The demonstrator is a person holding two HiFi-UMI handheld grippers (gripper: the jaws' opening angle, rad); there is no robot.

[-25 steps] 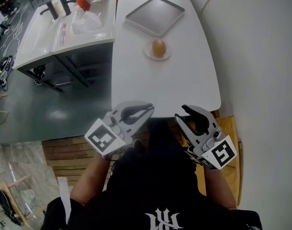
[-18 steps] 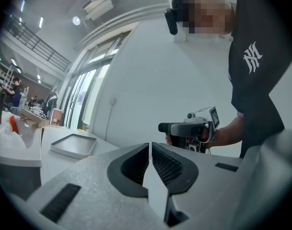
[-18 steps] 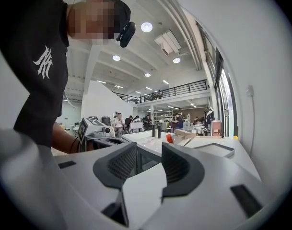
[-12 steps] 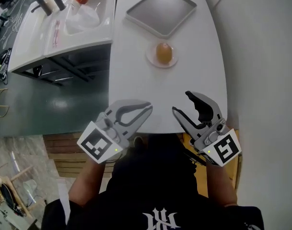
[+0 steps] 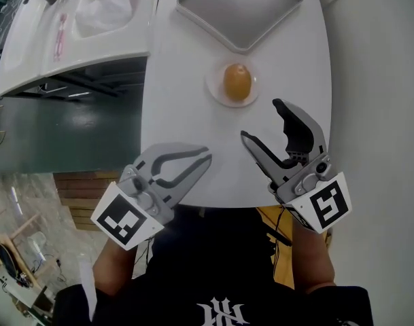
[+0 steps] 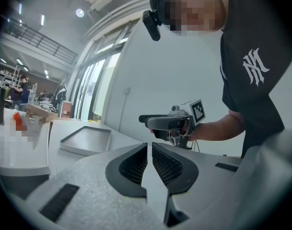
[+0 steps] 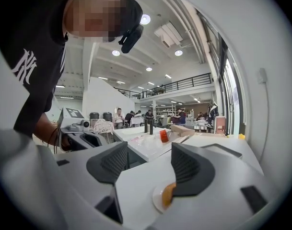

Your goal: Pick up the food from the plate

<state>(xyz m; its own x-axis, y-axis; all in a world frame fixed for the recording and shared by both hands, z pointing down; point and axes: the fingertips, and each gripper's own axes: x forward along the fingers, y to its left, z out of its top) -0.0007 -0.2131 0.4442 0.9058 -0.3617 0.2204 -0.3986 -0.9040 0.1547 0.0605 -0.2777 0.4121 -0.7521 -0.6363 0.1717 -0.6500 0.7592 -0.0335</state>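
Observation:
An orange-brown oval piece of food (image 5: 237, 81) lies on a small white plate (image 5: 217, 94) on the white table (image 5: 186, 114). My right gripper (image 5: 261, 121) hovers over the table just short of the plate, and its jaws are opening with nothing between them. In the right gripper view the food (image 7: 168, 194) shows partly behind the right-hand jaw of that gripper (image 7: 148, 157). My left gripper (image 5: 207, 159) is at the table's near edge, shut and empty. The left gripper view shows its jaws (image 6: 149, 150) together, with the right gripper (image 6: 167, 123) beyond them.
A grey square tray (image 5: 240, 9) sits just beyond the plate. Left of the table stands a white counter (image 5: 30, 53) with a clear bag (image 5: 105, 9) and bottles. A white wall runs along the table's right side.
The right gripper's jaws have spread wider. Both grippers have moved forward over the table's near edge, and the plate now lies closer to the right gripper.

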